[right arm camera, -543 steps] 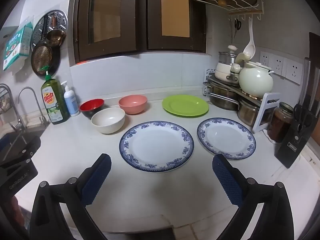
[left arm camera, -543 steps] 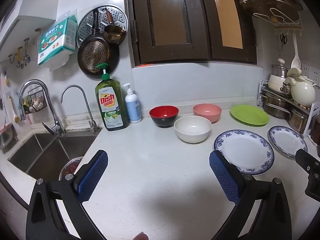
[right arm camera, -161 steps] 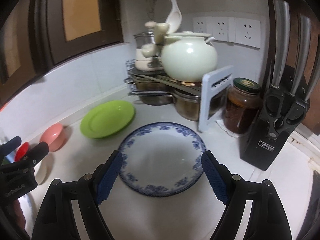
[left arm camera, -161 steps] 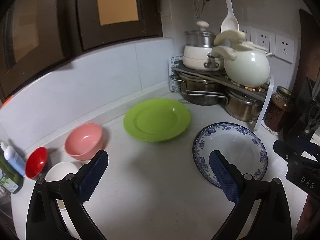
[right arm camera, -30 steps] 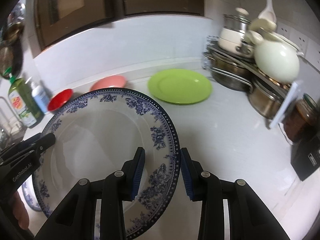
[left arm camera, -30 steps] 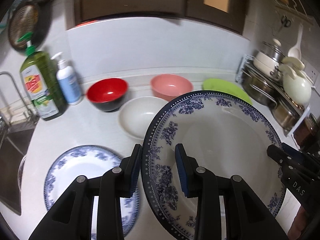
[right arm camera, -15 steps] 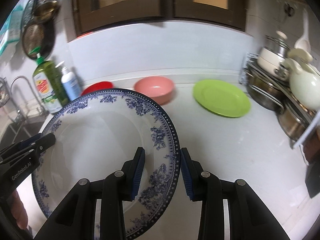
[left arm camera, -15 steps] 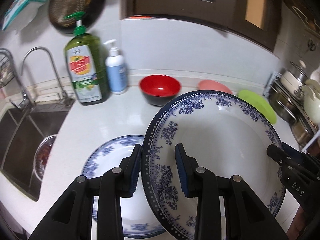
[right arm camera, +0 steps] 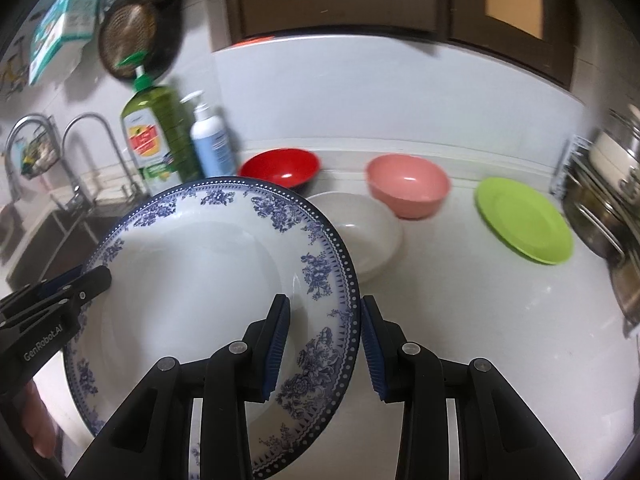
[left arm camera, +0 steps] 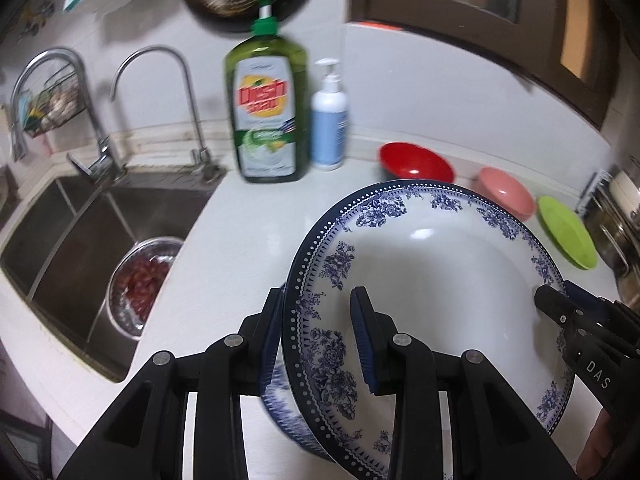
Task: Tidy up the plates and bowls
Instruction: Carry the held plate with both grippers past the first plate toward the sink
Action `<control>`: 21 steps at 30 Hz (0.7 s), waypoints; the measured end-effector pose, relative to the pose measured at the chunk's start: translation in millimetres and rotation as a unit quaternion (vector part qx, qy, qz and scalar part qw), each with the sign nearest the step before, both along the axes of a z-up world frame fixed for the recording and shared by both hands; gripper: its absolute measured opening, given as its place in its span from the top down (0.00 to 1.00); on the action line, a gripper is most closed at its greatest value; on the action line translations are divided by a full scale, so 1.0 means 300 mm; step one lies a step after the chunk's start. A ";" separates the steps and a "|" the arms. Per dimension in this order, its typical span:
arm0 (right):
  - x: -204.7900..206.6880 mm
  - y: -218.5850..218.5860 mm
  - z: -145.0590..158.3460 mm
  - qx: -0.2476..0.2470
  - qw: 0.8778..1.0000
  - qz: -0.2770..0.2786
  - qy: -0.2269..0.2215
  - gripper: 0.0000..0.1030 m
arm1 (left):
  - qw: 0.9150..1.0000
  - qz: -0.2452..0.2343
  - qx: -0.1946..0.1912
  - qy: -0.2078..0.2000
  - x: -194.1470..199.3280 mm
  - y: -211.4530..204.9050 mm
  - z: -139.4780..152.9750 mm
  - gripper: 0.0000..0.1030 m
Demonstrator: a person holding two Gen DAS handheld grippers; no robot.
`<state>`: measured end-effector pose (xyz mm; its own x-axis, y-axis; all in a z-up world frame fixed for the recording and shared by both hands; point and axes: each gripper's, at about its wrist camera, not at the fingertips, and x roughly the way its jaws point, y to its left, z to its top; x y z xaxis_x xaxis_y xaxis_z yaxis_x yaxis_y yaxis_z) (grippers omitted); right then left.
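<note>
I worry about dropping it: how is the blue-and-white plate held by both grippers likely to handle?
The blue-and-white plate looks like glazed ceramic: probably stiff, fairly heavy and breakable. Its glossy surface may be slippery, though the left gripper and right gripper pinch opposite rims with ribbed pads. Held tilted, it might slide if either grip loosens.

Both wrist cams sit close above the counter, looking down toward the back wall. Left view faces the sink corner, right view faces the pot-rack end. Shared: blue-rimmed plate, red bowl, dish soap.
</note>
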<state>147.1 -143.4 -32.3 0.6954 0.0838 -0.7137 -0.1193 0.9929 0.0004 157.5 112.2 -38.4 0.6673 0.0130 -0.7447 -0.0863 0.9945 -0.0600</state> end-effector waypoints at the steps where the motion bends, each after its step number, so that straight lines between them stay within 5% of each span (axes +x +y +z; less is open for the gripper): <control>1: 0.006 0.019 -0.007 -0.001 1.000 0.007 0.003 0.64 | 1.000 0.003 0.001 0.003 0.000 0.012 -0.007 0.67; 21: 0.137 0.200 -0.217 -0.028 0.994 0.057 0.086 0.64 | 0.997 0.016 0.002 0.076 0.073 0.090 -0.221 0.67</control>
